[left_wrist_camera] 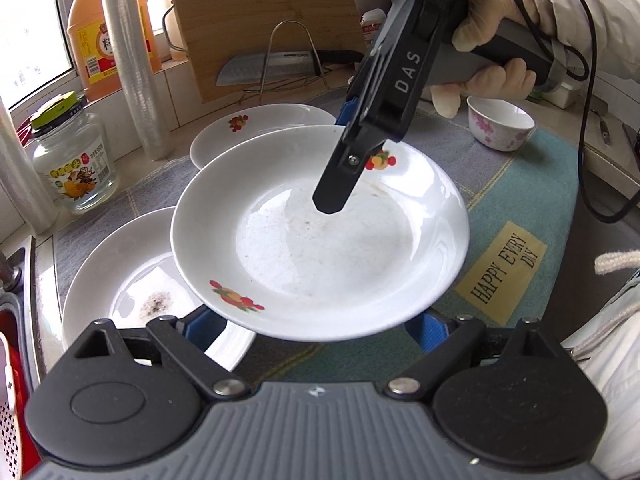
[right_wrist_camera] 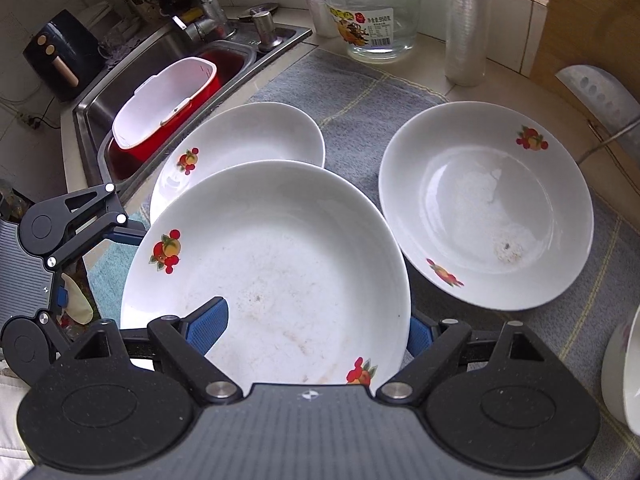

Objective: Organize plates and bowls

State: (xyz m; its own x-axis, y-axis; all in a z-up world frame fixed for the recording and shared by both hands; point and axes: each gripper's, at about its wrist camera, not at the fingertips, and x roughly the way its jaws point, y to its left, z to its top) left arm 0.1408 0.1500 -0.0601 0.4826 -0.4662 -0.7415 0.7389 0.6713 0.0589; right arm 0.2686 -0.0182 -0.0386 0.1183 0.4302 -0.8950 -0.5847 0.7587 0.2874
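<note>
One plate (left_wrist_camera: 320, 236) is held lifted, pinched by both tongs, left (left_wrist_camera: 316, 326) and right (right_wrist_camera: 316, 330); two plates, at 10 o'clock (right_wrist_camera: 248, 136) and 2 o'clock (right_wrist_camera: 486, 204), and a bowl (left_wrist_camera: 500, 122) remain unstacked on the bench (left_wrist_camera: 520, 208).

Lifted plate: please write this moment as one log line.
plate: lifted over mat | right gripper: clamps rim | left gripper: under rim, grip unclear

1. The round white ceramic plate (right_wrist_camera: 272, 264) carries red-and-orange fruit prints on its rim.
2. The small white bowl (left_wrist_camera: 500, 126) bears pink flowers.
3. The woven cloth mat (left_wrist_camera: 516, 200) shows grey and teal panels with yellow lines.
4. The black tongs (right_wrist_camera: 316, 326) have blue pads.
5. The rectangular basin (right_wrist_camera: 168, 108) is red outside, white inside.
</note>
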